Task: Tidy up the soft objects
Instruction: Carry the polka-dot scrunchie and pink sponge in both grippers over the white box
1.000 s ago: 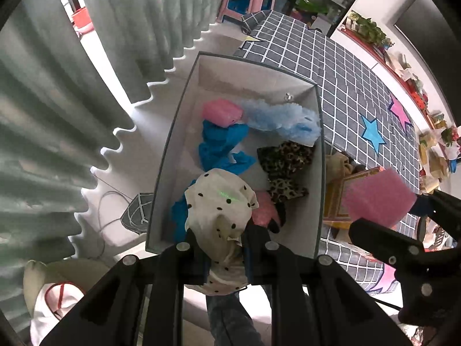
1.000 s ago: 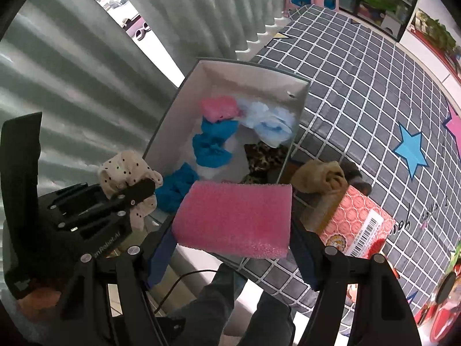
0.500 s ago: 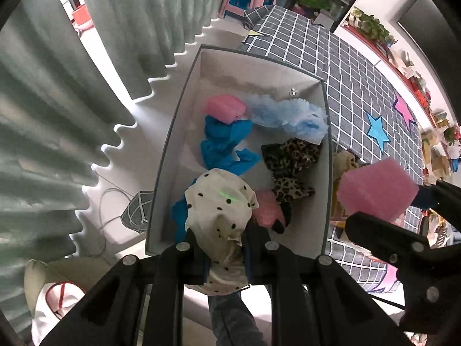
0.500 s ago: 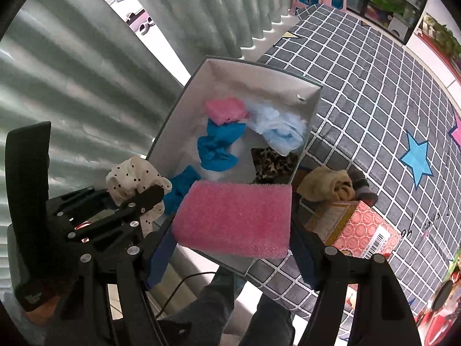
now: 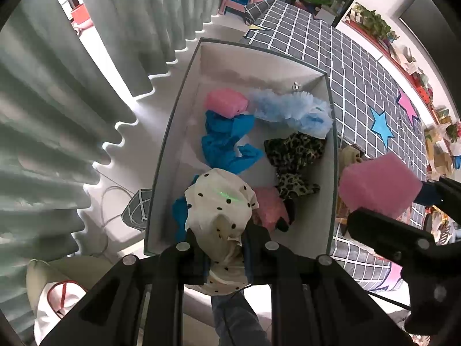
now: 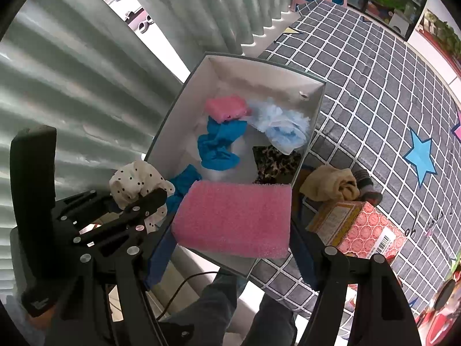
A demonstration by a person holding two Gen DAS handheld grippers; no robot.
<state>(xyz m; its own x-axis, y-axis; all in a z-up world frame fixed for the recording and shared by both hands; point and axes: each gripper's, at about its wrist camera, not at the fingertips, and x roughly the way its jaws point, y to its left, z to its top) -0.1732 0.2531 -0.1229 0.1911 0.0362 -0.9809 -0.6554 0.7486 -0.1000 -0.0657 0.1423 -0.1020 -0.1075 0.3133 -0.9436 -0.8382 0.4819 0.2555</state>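
Two pink sponges, one box

You had a cream black-dotted fabric scrunchie pinched above the near end of the grey open-topped box, and a pink rectangular foam sponge held level over its near rim; blue, pink and leopard-print pieces lay inside.

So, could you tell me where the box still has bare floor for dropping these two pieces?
Inside the grey box, bare floor runs along the curtain-side wall beside the blue cloth, and across the far end behind the pink pad. The bed-side half is crowded: light-blue ruffle, leopard cloth.
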